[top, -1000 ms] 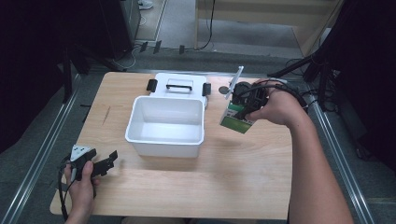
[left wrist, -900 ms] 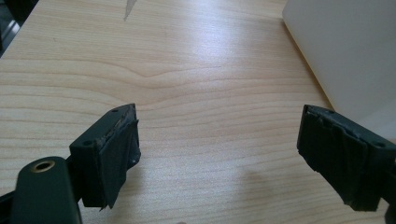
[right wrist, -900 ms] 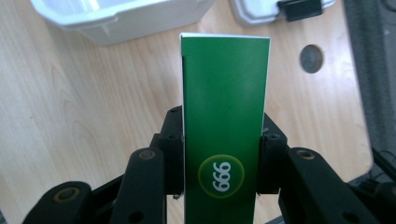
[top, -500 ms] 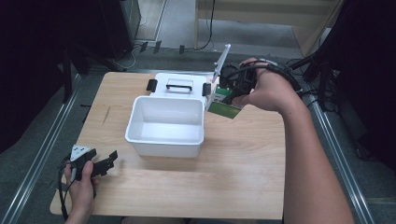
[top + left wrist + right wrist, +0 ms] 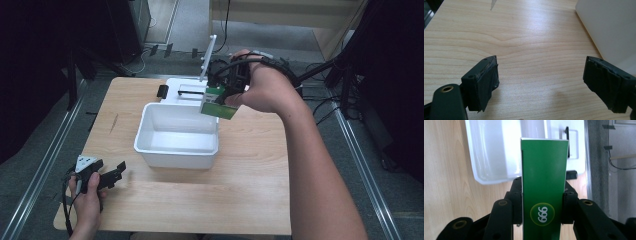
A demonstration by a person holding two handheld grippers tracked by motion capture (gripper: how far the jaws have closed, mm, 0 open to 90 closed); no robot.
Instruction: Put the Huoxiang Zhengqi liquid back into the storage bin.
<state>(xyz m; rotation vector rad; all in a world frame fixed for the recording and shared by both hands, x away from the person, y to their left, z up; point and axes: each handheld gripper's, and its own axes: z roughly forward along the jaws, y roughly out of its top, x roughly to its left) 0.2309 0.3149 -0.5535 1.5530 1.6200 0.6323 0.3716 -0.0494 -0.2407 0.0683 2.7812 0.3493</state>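
Observation:
A green box (image 5: 544,187) with a yellow round "999" mark is clamped between the jaws of my right gripper (image 5: 543,206). In the high view that right gripper (image 5: 220,97) holds the green box (image 5: 218,104) in the air over the far right corner of a white plastic bin (image 5: 150,150). The bin's inside looks bare. My left gripper (image 5: 112,175) rests open on the wooden table (image 5: 240,190) at the near left, its fingers (image 5: 482,80) wide apart with nothing between them.
The bin's white lid (image 5: 187,90) with black latches lies on the table just behind the bin. A white stick-like part (image 5: 205,57) stands up near my right hand. Cables trail off the table's far right. Metal rails run along both table sides.
My right gripper has carried the green box up and to the left, from beside the bin's right side to above its far right corner. The left hand has stayed put.

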